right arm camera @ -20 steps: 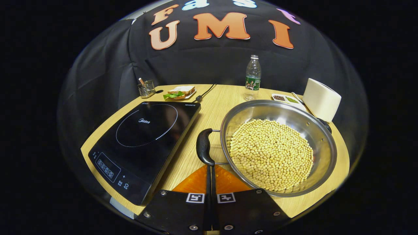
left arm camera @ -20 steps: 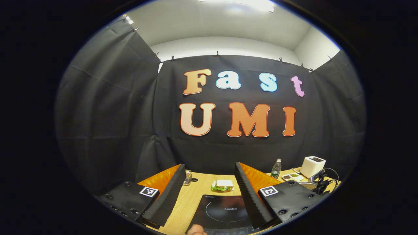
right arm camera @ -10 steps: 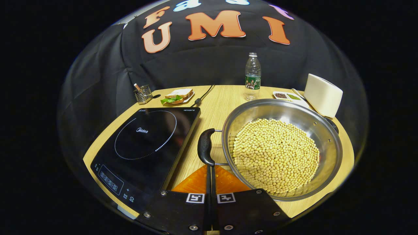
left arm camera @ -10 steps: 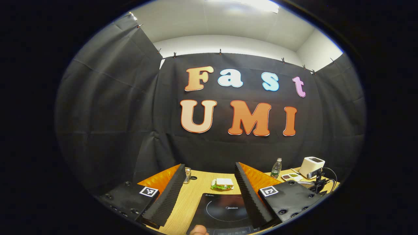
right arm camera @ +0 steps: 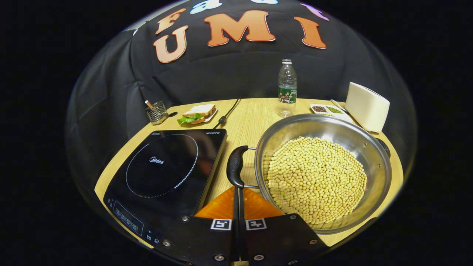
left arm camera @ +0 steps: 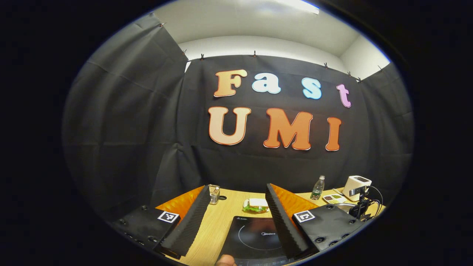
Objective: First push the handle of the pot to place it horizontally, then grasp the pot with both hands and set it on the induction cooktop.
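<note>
The right gripper (right arm camera: 238, 192), jaws clenched on nothing, pointed straight at the handle (right arm camera: 235, 166) just ahead. The handle's long axis ran on from the jaws' line, beside the pot (right arm camera: 321, 170) near the bench's right edge. The left gripper (left arm camera: 236, 218), jaws released, hovered farther off above the induction cooktop (right arm camera: 162, 170).

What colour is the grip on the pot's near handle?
Black: the handle grip on the steel pot shows best in the right gripper view.

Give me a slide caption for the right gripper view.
Shut right gripper at the handle of the soybean-filled pot, induction cooktop alongside.
</note>
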Demonstrator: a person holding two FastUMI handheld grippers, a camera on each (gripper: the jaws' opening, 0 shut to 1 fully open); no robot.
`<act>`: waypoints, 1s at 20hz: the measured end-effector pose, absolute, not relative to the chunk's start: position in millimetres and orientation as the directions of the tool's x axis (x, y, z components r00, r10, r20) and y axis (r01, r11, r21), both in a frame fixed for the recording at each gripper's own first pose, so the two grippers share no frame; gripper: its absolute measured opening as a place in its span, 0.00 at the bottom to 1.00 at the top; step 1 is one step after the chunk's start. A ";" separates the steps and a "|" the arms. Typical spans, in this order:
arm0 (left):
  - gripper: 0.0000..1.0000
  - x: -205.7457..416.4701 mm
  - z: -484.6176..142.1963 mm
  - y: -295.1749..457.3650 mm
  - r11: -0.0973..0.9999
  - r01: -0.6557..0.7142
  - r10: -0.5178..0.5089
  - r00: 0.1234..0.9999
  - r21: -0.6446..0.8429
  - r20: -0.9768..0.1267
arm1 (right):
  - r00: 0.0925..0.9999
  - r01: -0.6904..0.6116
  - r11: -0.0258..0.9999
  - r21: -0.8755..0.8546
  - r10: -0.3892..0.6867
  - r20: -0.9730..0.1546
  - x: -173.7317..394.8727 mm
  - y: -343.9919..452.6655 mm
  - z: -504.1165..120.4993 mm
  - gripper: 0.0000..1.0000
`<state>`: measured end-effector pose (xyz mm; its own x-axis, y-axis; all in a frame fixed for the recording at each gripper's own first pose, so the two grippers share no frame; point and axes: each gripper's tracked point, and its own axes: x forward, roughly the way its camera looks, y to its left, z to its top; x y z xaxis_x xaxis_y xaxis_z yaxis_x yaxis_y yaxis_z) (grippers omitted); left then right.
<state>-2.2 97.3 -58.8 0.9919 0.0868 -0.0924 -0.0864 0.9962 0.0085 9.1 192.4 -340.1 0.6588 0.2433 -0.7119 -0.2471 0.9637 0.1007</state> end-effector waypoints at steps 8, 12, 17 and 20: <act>0.97 2.7 -72.4 84.3 0.998 -0.061 0.061 0.990 0.001 -0.124 | 0.658 -0.259 0.962 0.091 0.245 -0.712 20.5 200.8 -340.8 0.00; 0.98 5.2 -75.0 48.9 1.000 -0.006 0.004 0.992 -0.011 -0.123 | 0.671 -0.283 0.953 0.109 0.278 -0.687 11.8 196.3 -319.6 0.00; 0.97 5.4 -84.5 3.4 0.998 0.064 -0.064 0.989 -0.003 -0.136 | 0.735 -0.256 0.959 0.119 0.273 -0.620 8.2 160.9 -280.1 0.00; 0.97 8.3 -94.4 -26.4 0.994 0.105 -0.105 0.982 -0.009 -0.154 | 0.772 -0.210 0.971 0.111 0.235 -0.591 8.8 128.0 -264.3 0.00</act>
